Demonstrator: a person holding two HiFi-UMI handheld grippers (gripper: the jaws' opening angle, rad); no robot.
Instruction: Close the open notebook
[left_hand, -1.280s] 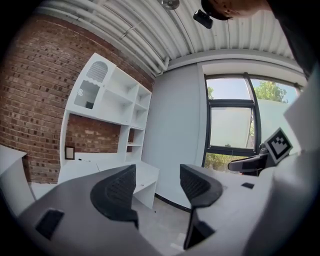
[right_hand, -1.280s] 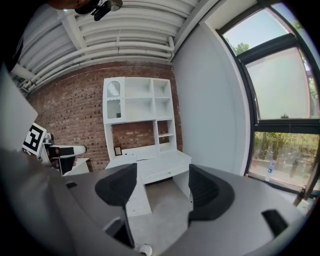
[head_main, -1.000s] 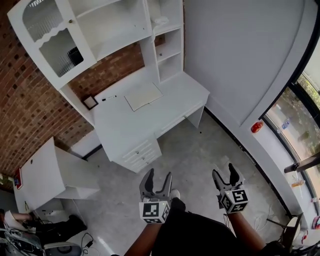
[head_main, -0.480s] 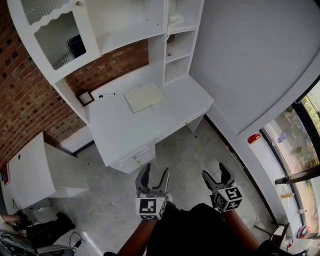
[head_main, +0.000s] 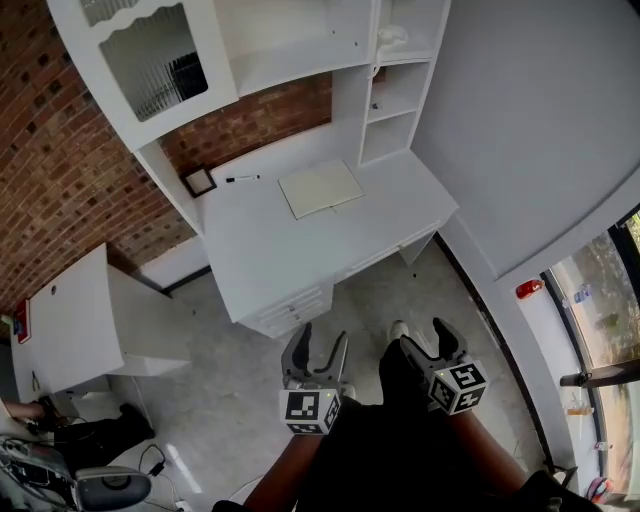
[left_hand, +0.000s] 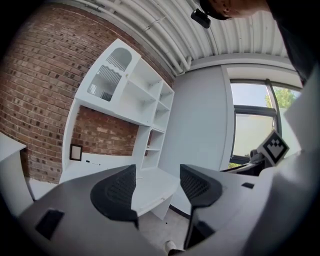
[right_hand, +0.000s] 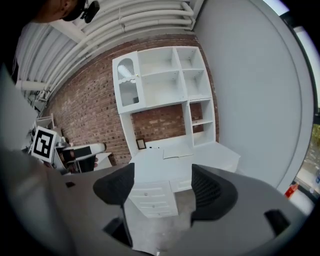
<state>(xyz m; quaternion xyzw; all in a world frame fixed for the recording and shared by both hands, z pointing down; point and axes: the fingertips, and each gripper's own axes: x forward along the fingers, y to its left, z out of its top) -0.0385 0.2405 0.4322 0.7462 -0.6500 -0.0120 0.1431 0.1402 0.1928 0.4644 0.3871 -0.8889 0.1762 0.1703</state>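
We are holding left tongs (head_main: 320, 343) spread, empty; right tongs (head_main: 428, 338) have just been opening, nothing between. Notebook (head_main: 320, 187), seemingly open, is lying on desk (head_main: 262, 255), well apart.

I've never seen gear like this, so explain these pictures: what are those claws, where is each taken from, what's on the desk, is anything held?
A person holds a two-jaw gripper in each hand. The overhead picture comes from a camera on their head, showing the left gripper and the right gripper. The other two come from cameras riding on each gripper. The white desk holds a flat cream notebook, a black pen and a small dark frame. Both grippers are open and empty; the right jaws have just been opening.
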